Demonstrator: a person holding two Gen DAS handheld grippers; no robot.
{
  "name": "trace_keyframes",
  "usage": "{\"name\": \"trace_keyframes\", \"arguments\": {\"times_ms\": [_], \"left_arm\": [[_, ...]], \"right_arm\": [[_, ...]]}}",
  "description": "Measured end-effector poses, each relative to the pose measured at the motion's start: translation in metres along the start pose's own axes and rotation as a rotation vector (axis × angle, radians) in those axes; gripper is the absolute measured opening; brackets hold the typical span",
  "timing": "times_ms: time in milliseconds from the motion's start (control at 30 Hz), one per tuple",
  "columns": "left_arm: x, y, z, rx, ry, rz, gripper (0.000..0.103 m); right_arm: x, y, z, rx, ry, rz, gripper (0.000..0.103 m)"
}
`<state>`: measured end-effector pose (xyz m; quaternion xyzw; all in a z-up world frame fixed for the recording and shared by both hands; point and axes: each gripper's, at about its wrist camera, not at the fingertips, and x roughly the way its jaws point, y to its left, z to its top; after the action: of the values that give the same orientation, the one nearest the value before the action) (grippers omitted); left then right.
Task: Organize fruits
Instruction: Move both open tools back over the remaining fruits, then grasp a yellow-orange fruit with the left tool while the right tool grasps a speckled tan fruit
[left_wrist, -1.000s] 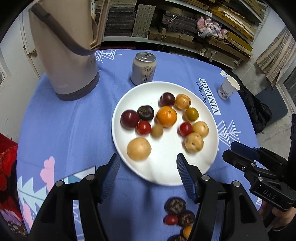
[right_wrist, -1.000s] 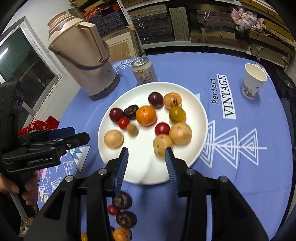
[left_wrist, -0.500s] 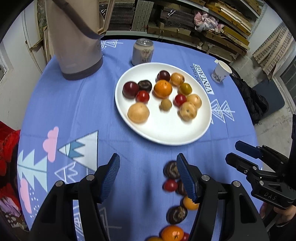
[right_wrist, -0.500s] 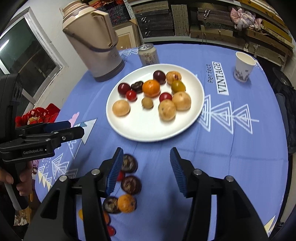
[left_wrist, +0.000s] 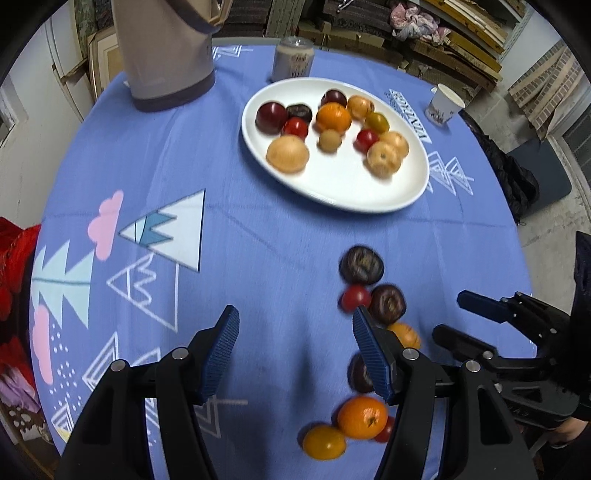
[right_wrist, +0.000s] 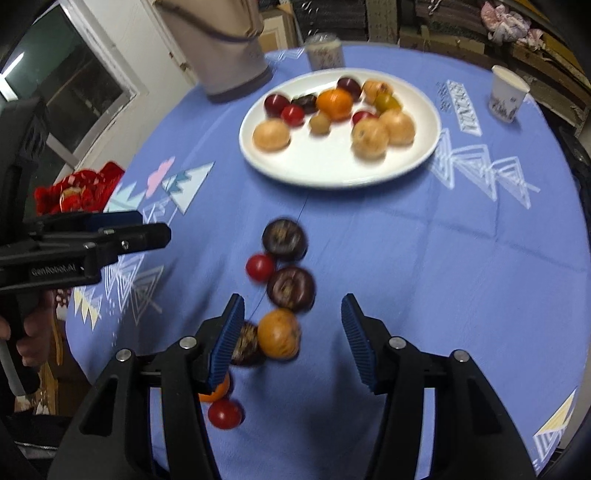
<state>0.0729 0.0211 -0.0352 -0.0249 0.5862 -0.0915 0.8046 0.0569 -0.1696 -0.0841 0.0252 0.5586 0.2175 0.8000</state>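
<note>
A white plate (left_wrist: 332, 199) (right_wrist: 332, 177) holding several fruits sits at the far middle of the blue tablecloth. A loose string of fruits lies nearer: two dark purple fruits (right_wrist: 284, 240) (right_wrist: 291, 288), a cherry tomato (right_wrist: 260, 267), an orange-yellow fruit (right_wrist: 279, 334) and a tangerine (left_wrist: 362, 417). My right gripper (right_wrist: 292, 321) hangs open above the orange-yellow fruit without touching it. My left gripper (left_wrist: 295, 332) is open over bare cloth, with the loose fruits just past its right finger. Each gripper shows in the other's view: the right gripper (left_wrist: 448, 314), the left gripper (right_wrist: 153, 226).
A tall beige thermos jug (left_wrist: 166, 55), a drink can (left_wrist: 293, 62) and a paper cup (left_wrist: 443, 105) stand behind and beside the plate. A red cloth (right_wrist: 81, 188) lies off the table's left edge. Shelves of stacked boards fill the background.
Both grippers have drawn back from over the plate toward the near side of the table, so the loose fruits have come into view. The right jaws now stand wider apart.
</note>
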Motion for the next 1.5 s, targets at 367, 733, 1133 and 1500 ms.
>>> {"name": "trace_keyframes", "arguments": {"times_ms": [367, 733, 1133, 1500], "left_arm": [[0.005, 0.006, -0.028, 0.022, 0.048, 0.000, 0.065], [0.007, 0.009, -0.063, 0.090, 0.122, -0.004, 0.065], [0.008, -0.024, -0.109, 0.354, 0.222, -0.101, 0.065], [0.054, -0.018, -0.106, 0.280, 0.291, -0.138, 0.040]], "right_arm": [[0.037, 0.005, -0.020, 0.000, 0.088, 0.002, 0.041], [0.053, 0.007, -0.020, -0.010, 0.090, -0.006, 0.038], [0.050, 0.006, -0.017, -0.022, 0.096, -0.004, 0.031], [0.051, 0.008, -0.020, -0.010, 0.116, -0.016, 0.033]]}}
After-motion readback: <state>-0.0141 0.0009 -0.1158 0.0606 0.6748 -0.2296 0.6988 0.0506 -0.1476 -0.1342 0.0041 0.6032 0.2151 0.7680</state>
